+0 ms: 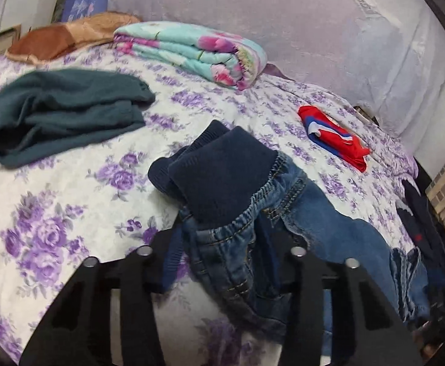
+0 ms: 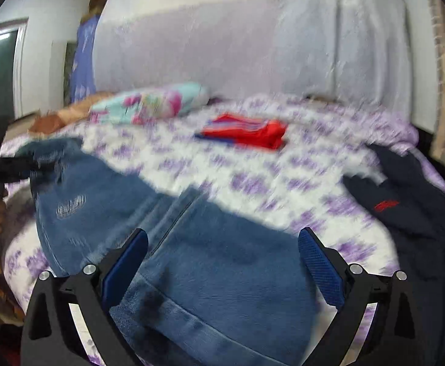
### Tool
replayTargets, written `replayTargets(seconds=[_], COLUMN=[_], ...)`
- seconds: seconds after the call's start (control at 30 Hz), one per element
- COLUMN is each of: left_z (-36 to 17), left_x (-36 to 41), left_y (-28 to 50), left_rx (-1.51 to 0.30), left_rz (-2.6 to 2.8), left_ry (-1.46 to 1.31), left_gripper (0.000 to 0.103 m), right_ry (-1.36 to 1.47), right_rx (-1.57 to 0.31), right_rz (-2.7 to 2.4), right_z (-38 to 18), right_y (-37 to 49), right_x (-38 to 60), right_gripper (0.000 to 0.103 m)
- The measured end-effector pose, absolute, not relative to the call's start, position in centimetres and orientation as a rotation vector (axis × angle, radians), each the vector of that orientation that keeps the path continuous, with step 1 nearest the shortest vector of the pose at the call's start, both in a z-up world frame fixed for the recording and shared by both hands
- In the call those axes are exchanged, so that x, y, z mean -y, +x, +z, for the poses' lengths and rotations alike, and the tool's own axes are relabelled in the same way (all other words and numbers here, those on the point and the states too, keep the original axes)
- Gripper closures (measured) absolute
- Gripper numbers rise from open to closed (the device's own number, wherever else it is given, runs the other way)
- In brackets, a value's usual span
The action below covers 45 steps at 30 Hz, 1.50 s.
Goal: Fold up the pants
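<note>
Denim jeans (image 1: 247, 213) pinched at waistband by left gripper (image 1: 222, 253); right gripper (image 2: 222, 262) spread wide over leg hem on floral bedsheet (image 1: 70, 213).

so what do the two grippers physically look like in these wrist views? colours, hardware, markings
Left gripper: matte black linkage arms with slot cutouts and silver pivot pins; its pads are hidden by denim. Right gripper: the same black frame and silver pins, with textured blue pads on the fingers. No cables or markings visible on either.
</note>
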<state>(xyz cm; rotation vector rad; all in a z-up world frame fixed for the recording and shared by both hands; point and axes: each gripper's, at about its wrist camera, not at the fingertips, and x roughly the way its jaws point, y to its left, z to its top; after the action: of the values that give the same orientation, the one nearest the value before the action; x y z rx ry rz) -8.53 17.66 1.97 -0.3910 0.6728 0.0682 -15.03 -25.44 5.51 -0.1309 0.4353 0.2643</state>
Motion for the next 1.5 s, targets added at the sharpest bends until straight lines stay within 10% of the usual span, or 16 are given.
replayTargets(seconds=[0.2,0.7,1.2,1.3,1.4,1.5], left_z=[4.7,14.2,-0.9,-2.0,-0.2,2.6], left_x=[-14.5,4.7,24.5,25.0,23.5,20.6], left_y=[-9.4,-14.3,-16.3,-17.4,-18.4,-19.4], left_rx=[-0.591,-0.282,-0.25,-0.214,-0.217,-0.211], left_rz=[0.114,-0.068,-0.215,-0.199,-0.259,-0.303], left_ry=[-0.261,0.221,0.812,0.886,0.794,0.676], left_gripper=[0.072,0.077,0.077,0.058,0.008,0.004], right_ry=[-0.243,0.145,0.424,0.449,0.447,0.448], right_rx=[-0.682,-0.554,-0.572,-0.567,-0.565,-0.548], right_rz=[0.147,0.138,0.235,0.232,0.23,0.235], right_z=[1.9,3.1,1.2,1.1,1.1,1.3], right_y=[-11.8,-14.7,-14.3,-14.2,-14.2,-14.4], right_x=[26.3,35.7,40.1,40.4,40.4,40.6], right_gripper=[0.004,0.004,0.004,0.004,0.004,0.004])
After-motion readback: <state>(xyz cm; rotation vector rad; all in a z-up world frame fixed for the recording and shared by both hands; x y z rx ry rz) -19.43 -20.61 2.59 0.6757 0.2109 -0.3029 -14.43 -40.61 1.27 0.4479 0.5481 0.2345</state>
